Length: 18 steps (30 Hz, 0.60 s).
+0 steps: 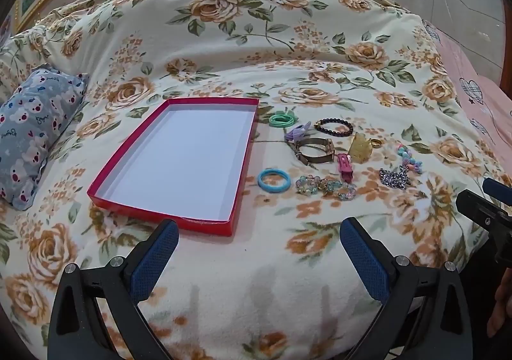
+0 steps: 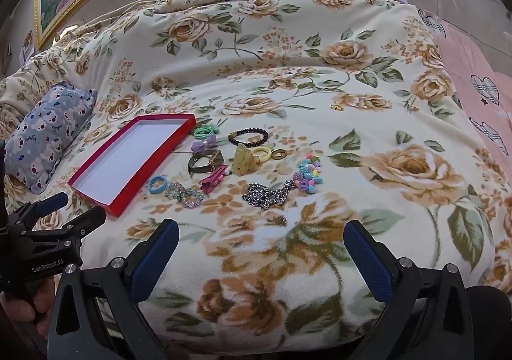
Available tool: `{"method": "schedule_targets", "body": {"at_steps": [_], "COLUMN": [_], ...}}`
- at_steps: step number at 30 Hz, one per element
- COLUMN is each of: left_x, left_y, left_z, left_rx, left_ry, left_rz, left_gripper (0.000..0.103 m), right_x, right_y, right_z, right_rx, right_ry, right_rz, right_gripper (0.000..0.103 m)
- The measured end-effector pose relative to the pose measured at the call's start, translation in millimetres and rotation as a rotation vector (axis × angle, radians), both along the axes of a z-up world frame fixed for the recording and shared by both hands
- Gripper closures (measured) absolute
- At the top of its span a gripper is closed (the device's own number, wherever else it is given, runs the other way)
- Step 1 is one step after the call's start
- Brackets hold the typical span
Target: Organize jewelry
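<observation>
Jewelry lies scattered on the blanket just beside the empty red tray, both grippers spread wide and empty, so start with the nearest piece and pinch it squarely.

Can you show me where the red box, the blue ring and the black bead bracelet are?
red box (image 1: 96,196): left wrist view, on its near-left red wall.
blue ring (image 1: 263,186): left wrist view, on its left band.
black bead bracelet (image 1: 348,129): left wrist view, on its right-hand beads.

Empty red box beside scattered jewelry; left gripper spread wide.
</observation>
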<state>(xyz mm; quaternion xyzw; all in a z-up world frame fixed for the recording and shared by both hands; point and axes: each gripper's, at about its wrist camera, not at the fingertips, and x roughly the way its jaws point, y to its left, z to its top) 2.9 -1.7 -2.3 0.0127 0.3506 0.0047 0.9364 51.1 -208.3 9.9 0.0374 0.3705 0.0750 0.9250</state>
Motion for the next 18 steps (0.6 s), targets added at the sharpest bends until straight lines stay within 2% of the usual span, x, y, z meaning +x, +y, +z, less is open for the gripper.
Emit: {"method": "schedule_targets", "body": {"at_steps": [18], "left_x": [1.1], "left_y": [-0.5], "left_z": [1.7], "left_rx": [0.005], "left_ry": [-0.002], "left_rz": [0.003], "left_gripper": [0.001], "right_x": [1.6], "right_y": [1.9], "right_z": [1.6], "right_rx": [0.017], "right_ry": [0.002], "right_rz": [0.010], "right_gripper": [0.000]}}
